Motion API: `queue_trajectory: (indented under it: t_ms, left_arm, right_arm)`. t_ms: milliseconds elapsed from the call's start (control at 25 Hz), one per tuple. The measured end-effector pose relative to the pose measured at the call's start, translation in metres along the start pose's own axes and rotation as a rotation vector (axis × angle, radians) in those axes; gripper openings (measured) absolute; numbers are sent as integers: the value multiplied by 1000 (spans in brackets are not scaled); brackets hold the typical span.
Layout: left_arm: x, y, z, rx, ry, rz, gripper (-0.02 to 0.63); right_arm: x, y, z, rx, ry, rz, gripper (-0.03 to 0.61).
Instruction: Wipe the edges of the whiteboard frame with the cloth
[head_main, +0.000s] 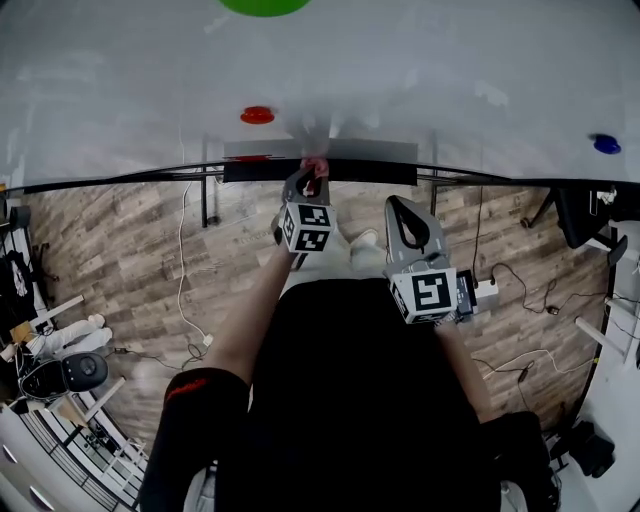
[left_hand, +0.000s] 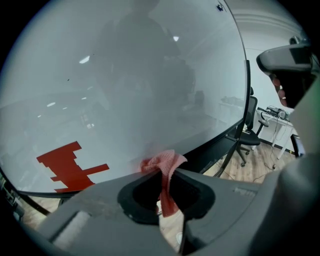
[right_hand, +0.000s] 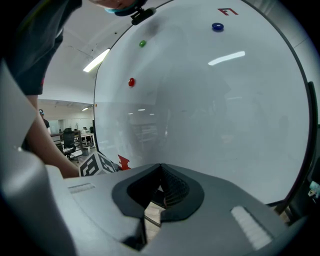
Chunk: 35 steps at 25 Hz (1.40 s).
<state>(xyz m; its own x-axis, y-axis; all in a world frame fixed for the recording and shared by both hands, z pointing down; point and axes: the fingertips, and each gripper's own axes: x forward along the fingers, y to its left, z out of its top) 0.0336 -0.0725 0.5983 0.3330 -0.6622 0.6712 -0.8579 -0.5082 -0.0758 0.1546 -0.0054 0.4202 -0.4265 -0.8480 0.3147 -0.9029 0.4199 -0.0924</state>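
L gripper (left_hand: 167, 176), jaws clamped on the cloth (left_hand: 163, 166) at the bottom of the frame (left_hand: 215, 147), should press it flat & slide along the edge w/ steady contact; R gripper (right_hand: 160, 169), jaws together & empty, hangs beside.

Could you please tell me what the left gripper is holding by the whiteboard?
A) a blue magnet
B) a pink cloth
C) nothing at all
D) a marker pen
B: in the left gripper view, the left gripper has its jaws closed on a pink cloth, which bunches out above them near the lower edge of the whiteboard.
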Motion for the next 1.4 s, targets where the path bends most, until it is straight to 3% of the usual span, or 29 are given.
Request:
queue_trajectory:
  t_ms: [320, 840, 1400]
  left_arm:
    - [2, -5, 2, 46, -19, -55, 43]
    - [1, -12, 3, -38, 7, 91, 43]
    - [9, -41, 14, -62, 3, 82, 43]
  right_arm:
    - [-1, 11, -7, 51, -17, -81, 2]
    - [-43, -40, -5, -7, 11, -21, 2]
    - [-61, -58, -7, -48, 22, 9, 2]
